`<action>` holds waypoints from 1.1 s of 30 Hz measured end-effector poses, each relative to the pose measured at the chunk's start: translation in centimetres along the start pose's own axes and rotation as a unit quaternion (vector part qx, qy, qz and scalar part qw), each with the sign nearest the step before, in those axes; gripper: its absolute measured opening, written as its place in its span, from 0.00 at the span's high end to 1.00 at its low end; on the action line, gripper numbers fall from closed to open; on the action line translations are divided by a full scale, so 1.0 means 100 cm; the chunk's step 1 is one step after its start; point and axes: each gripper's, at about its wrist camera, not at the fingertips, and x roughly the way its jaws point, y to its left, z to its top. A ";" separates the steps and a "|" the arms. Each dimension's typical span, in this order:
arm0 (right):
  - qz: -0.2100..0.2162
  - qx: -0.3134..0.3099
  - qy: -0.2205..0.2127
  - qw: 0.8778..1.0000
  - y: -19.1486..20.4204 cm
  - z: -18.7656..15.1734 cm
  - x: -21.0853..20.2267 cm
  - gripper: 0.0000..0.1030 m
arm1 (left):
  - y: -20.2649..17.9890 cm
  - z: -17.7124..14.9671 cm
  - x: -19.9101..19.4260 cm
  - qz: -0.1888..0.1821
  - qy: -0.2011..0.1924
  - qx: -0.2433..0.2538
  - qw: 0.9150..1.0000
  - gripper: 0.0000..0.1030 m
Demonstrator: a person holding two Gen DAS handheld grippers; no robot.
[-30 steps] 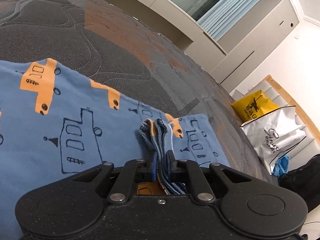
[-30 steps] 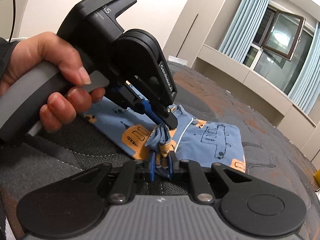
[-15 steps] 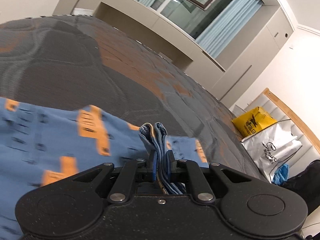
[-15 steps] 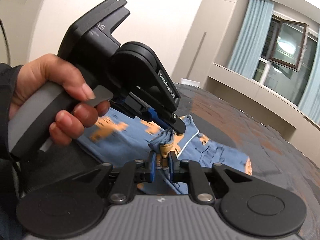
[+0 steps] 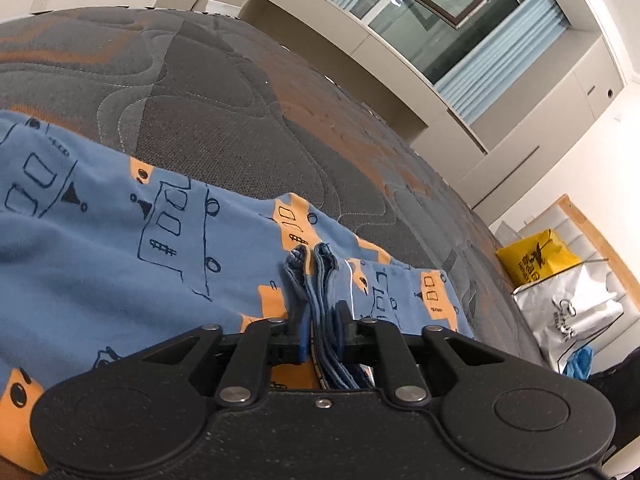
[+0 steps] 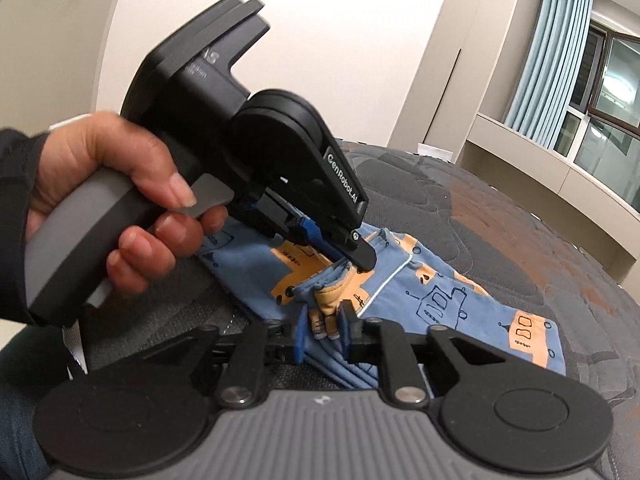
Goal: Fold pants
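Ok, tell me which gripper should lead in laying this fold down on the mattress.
Probably neither alone. The left gripper and right gripper are each shut on a bunched edge of the pants, side by side above the mattress. If one must lead, the right: flat fabric lies straight ahead of it.

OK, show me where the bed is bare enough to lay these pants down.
Bare mattress runs from the pants to the far window side, and right toward the bags. It is crowded near the edge: the left tool and right tool both clamp bunched fabric close together.
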 end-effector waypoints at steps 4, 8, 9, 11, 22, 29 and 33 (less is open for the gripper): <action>-0.010 0.001 -0.008 1.000 -0.011 0.002 -0.008 0.42 | -0.005 0.001 -0.015 0.023 -0.041 -0.001 0.999 0.37; -0.097 0.046 -0.031 0.994 -0.065 -0.009 -0.031 0.02 | -0.026 0.003 -0.019 0.066 -0.084 0.044 0.993 0.13; -0.131 0.058 -0.037 0.989 -0.081 -0.012 -0.033 0.00 | -0.033 0.003 -0.016 0.076 -0.090 0.056 0.991 0.02; -0.186 0.072 -0.040 0.979 -0.114 -0.014 -0.027 0.00 | -0.050 0.001 -0.007 0.114 -0.103 0.092 0.984 0.01; -0.202 0.083 0.069 0.973 -0.208 -0.037 0.092 0.00 | -0.053 -0.004 0.034 0.233 -0.063 0.134 0.961 0.00; -0.214 0.085 0.063 0.971 -0.211 -0.043 0.092 0.00 | -0.050 -0.009 0.031 0.234 -0.066 0.136 0.960 0.00; -0.237 0.069 0.055 0.967 -0.190 -0.042 0.059 0.00 | -0.050 -0.009 0.032 0.233 -0.066 0.135 0.961 0.00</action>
